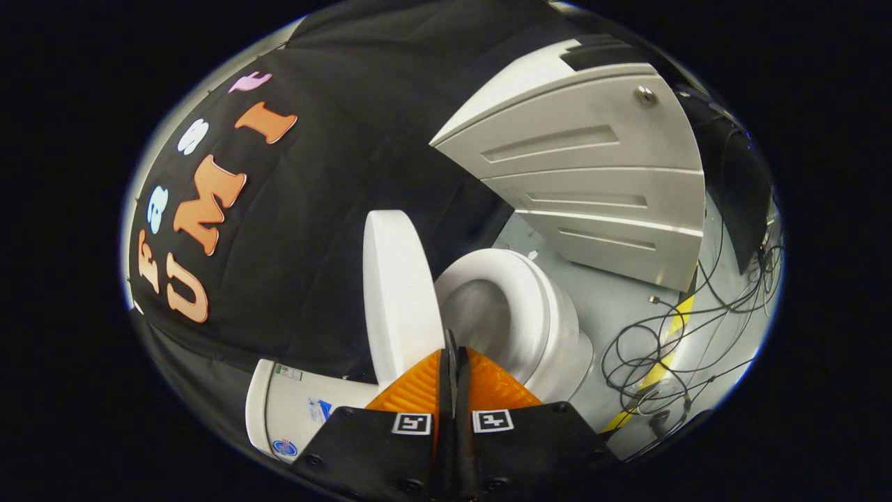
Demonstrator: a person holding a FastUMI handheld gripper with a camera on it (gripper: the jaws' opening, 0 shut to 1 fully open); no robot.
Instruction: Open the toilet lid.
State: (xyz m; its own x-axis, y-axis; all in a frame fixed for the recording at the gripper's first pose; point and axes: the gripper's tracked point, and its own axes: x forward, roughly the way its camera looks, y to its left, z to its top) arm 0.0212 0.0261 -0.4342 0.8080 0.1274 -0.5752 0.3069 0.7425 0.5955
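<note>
Just beyond the closed, empty gripper (451, 348), the toilet lid (398, 293) stands raised off the bowl (516, 307); task appears complete.

Black cloth wall (348, 209), grey drawer cabinet (592, 174), loose black cables (669, 348) on grey floor (613, 293).

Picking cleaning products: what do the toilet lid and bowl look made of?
Toilet lid: probably plastic, smooth matte white, thick rounded edge. Bowl: likely glazed ceramic, glossy white with soft highlights. Gripper fingers closed, nothing between them, just before the raised lid.
</note>
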